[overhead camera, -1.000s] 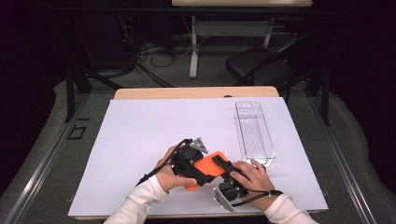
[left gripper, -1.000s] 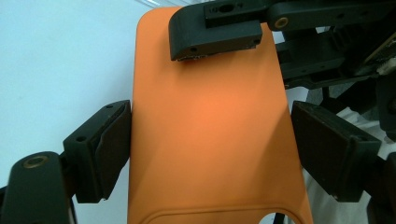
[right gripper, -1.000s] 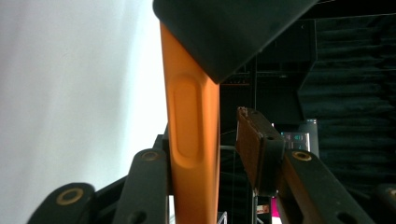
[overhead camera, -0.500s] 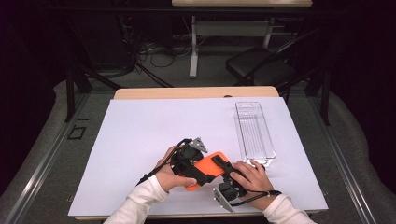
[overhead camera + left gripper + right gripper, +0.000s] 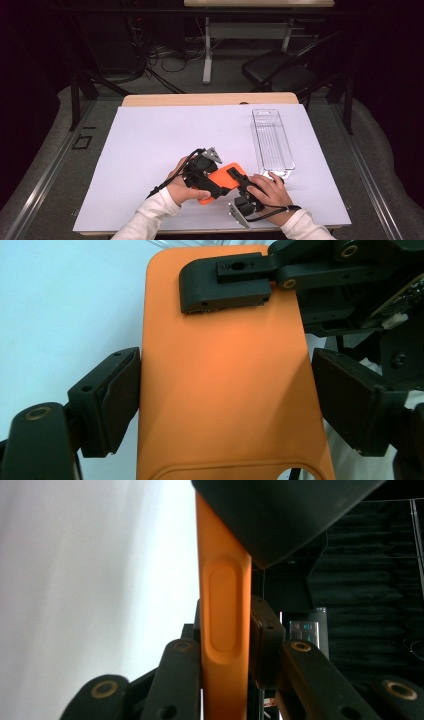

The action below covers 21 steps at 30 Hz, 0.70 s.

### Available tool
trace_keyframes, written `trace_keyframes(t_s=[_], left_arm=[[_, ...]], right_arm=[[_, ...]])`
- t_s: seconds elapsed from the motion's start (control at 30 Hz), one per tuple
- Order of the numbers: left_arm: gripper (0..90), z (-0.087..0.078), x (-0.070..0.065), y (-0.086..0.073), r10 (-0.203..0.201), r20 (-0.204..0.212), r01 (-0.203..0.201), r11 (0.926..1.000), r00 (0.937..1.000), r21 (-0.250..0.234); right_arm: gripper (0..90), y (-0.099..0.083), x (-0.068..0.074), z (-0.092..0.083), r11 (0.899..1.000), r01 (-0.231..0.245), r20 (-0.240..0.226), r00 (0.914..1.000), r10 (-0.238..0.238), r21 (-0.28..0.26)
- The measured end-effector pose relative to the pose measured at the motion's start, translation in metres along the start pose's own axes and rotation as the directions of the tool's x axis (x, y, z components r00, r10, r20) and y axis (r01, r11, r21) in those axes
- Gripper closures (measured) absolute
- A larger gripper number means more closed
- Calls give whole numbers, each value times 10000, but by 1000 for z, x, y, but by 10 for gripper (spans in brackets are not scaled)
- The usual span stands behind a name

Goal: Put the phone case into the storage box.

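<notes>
An orange phone case [image 5: 223, 176] is held a little above the white sheet, near the table's front edge. My left gripper [image 5: 215, 182] spans its width: in the left gripper view both pads [image 5: 122, 390] press on the long edges of the case [image 5: 225, 390]. My right gripper [image 5: 236, 176] comes in from the right and pinches the case's far end, one jaw flat on its face. In the right gripper view the thin orange edge [image 5: 224, 605] stands upright between the right gripper's [image 5: 225, 645] jaws, which have just been closing on it.
A clear plastic tray [image 5: 272, 142] lies lengthwise at the right of the white sheet [image 5: 150, 150], close beyond the right hand. The wooden table edge [image 5: 210, 99] shows at the back. A dark chair [image 5: 280, 75] and table legs stand on the floor behind.
</notes>
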<state>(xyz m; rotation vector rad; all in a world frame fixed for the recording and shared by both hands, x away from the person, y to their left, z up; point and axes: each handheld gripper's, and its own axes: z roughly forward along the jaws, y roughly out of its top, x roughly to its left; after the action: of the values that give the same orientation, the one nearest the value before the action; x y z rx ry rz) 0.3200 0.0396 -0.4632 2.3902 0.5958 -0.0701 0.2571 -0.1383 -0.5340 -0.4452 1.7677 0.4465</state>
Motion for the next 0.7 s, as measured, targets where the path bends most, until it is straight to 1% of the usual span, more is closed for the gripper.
trace_keyframes(t_s=[0.2,0.3,0.7], left_arm=[[155,1,0,0,-42,-10,42,10000,10000,44],[155,0,1,0,-77,99,77,10000,9999,25],[155,0,2,0,-249,209,250,9997,9995,-51]], right_arm=[[791,0,1,1,10000,16,-48,10000,-16,-3],[800,-1,1,1,10000,19,-37,10000,-19,-10],[841,-1,1,-1,10000,-21,48,10000,21,14]])
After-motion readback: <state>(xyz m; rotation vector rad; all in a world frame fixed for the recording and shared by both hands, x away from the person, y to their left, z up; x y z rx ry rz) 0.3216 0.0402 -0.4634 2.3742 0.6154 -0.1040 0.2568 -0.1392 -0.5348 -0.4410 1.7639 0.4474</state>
